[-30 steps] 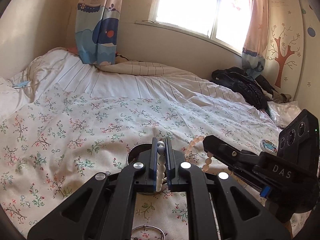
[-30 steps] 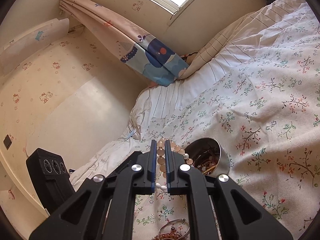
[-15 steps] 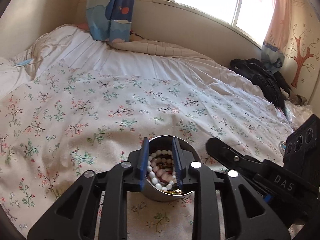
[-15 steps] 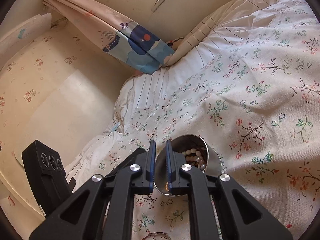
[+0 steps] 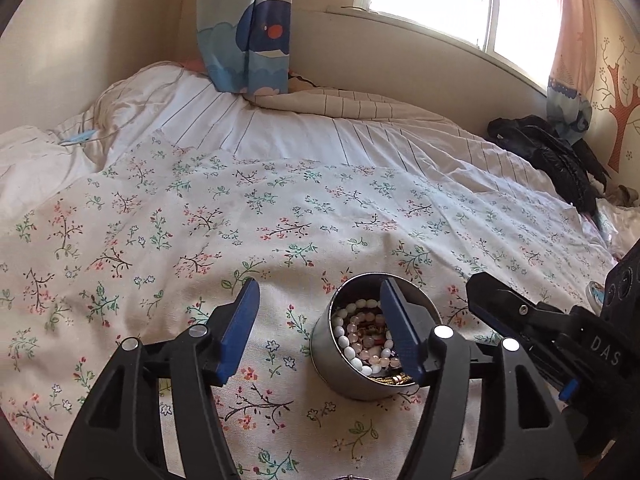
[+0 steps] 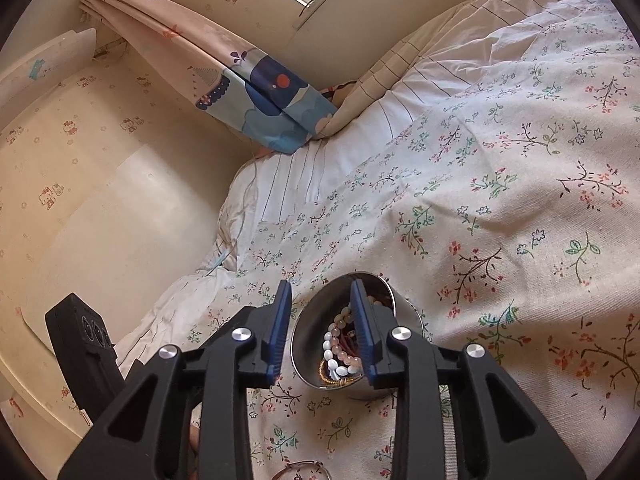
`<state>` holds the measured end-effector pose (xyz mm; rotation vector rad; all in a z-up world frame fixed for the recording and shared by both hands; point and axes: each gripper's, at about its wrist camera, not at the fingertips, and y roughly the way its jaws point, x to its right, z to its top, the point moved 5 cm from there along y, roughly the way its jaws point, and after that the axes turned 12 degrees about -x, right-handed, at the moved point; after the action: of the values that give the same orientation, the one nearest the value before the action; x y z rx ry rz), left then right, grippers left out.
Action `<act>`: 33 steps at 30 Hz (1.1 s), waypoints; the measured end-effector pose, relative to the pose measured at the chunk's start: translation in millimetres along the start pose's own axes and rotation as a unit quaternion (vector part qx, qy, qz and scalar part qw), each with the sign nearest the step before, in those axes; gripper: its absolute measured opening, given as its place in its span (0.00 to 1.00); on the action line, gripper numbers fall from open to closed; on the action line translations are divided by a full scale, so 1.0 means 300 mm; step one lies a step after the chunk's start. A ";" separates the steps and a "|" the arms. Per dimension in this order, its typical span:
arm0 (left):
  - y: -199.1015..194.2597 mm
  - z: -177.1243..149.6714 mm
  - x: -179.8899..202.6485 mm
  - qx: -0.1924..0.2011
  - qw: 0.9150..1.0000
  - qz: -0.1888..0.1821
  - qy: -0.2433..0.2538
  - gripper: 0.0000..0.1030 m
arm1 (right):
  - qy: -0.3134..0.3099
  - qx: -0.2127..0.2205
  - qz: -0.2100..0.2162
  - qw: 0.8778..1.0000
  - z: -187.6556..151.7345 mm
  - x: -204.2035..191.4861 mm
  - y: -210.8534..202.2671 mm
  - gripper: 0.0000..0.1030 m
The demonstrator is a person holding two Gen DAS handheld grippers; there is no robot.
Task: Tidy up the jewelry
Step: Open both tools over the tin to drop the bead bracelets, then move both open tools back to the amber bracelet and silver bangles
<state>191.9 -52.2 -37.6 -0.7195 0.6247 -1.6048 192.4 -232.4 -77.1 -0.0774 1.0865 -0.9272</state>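
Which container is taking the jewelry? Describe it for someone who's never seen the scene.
On the bed's floral sheet, just ahead of both grippers, stands a small round metal tin. It is open-topped, shiny, and heaped with white and pink bead bracelets.

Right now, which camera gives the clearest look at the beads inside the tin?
Left wrist: the tin faces the lens, beads coiled inside. In the right wrist view a jaw partly covers the tin, showing fewer beads.
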 end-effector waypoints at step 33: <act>-0.022 -0.106 -0.055 -0.040 0.997 0.058 0.014 0.86 | -0.026 -0.026 -0.147 0.988 -0.074 0.025 -0.061 0.69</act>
<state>165.4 -34.9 -55.6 -0.7072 0.7416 -1.4927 164.8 -241.0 -85.0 -0.3106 1.0677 -1.1545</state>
